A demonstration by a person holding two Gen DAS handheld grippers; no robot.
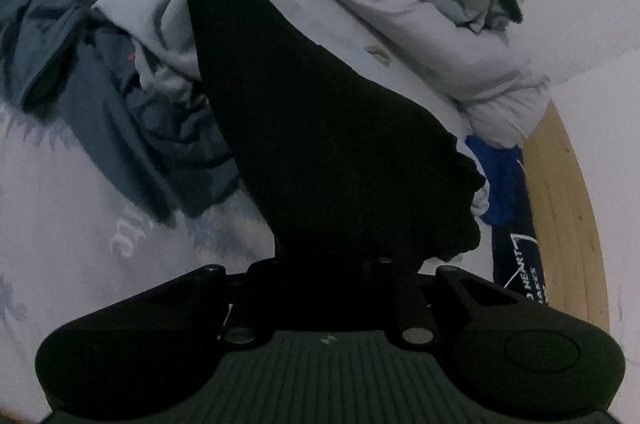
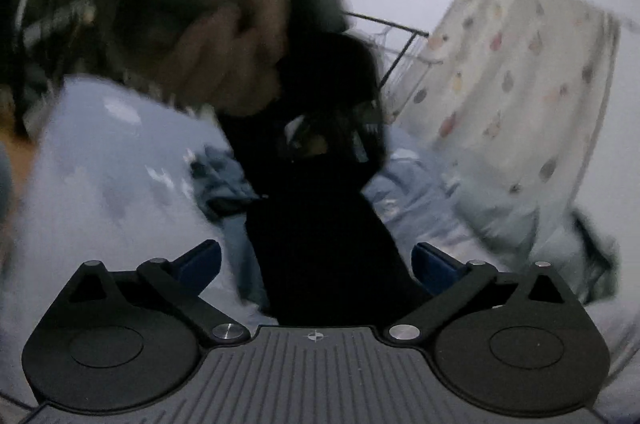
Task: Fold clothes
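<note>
From the left wrist camera, the left gripper (image 1: 332, 260) has its jaws drawn close on a black garment (image 1: 320, 128) — the cloth rises out of the jaws and spreads forward as a dark wedge, covering the fingertips, so the pinch itself is hidden. Judged by how the cloth hangs from it, it is held. Beyond it lie a heap of dark teal clothes (image 1: 76, 36), a pale grey garment (image 1: 168, 12), a rolled light duvet (image 1: 452, 24) and something blue (image 1: 500, 180) by the wooden bed edge (image 1: 568, 208), all on the patterned bedsheet (image 1: 80, 224).

From the right wrist camera, much blurred, the right gripper (image 2: 316, 260) stands wide, its blue finger pads (image 2: 200, 264) well apart. The black garment (image 2: 320, 248) hangs between them, but the pads do not press on it. A hand (image 2: 224, 72) shows above, and a spotted curtain (image 2: 516, 84) and a wire rack (image 2: 400, 56) behind.

The step looks like taking a second hold so the garment can be spread. To do it well, I would bring the right gripper to an edge or corner rather than the bunched middle, close only on a single layer, and keep the left pinch firm — then draw the two apart until the cloth hangs flat before laying it down.
</note>
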